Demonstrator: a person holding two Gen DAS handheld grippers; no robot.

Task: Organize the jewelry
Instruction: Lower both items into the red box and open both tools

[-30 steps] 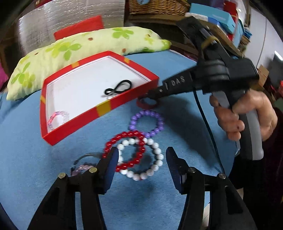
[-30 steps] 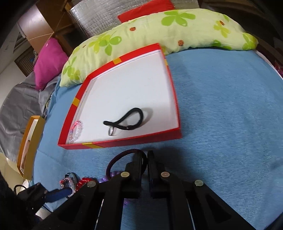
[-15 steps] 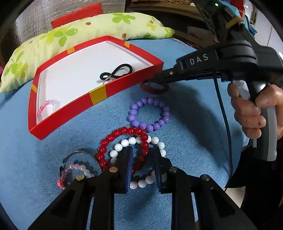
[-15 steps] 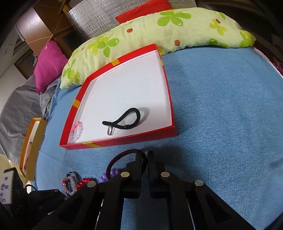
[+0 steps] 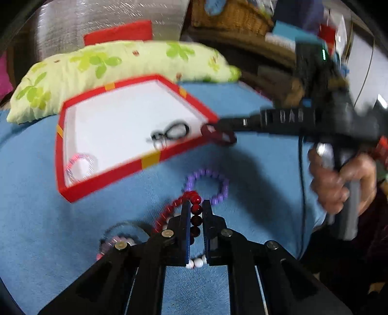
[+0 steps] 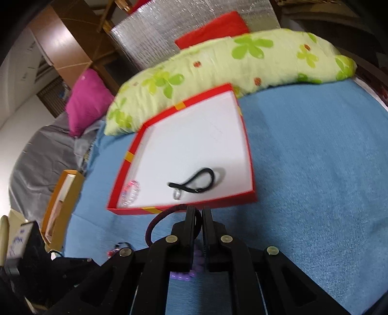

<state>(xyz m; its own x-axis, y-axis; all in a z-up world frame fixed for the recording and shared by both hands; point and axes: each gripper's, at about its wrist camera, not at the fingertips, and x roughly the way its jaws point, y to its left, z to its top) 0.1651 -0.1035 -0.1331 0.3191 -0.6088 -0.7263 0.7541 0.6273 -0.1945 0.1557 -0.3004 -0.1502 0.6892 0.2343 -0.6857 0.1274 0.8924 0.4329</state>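
A red-rimmed box with a white floor (image 5: pixel 150 158) (image 6: pixel 245 130) lies on the blue cloth. It holds a black hair tie (image 5: pixel 173 132) (image 6: pixel 196 181) and a pink bead bracelet (image 5: pixel 80 163) (image 6: pixel 132 191). My left gripper (image 5: pixel 196 206) is shut on a red bead bracelet (image 5: pixel 196 209), lifted off the cloth. My right gripper (image 6: pixel 198 210) (image 5: pixel 218 133) is shut on a dark red hair band (image 6: pixel 157 223) at the box's near rim. A purple bead bracelet (image 5: pixel 213 181), a white bead bracelet (image 5: pixel 197 261) and a pink one (image 5: pixel 114 242) lie on the cloth.
A green flowered pillow (image 5: pixel 109 65) (image 6: pixel 230 60) lies behind the box. An orange box (image 6: pixel 60 203) stands at the left in the right wrist view, a pink cushion (image 6: pixel 87 99) beyond it. A wicker basket (image 5: pixel 230 14) and clutter sit behind.
My left gripper closed on the red bead bracelet and raised it. My right gripper carried the dark red band up toward the box's near rim.
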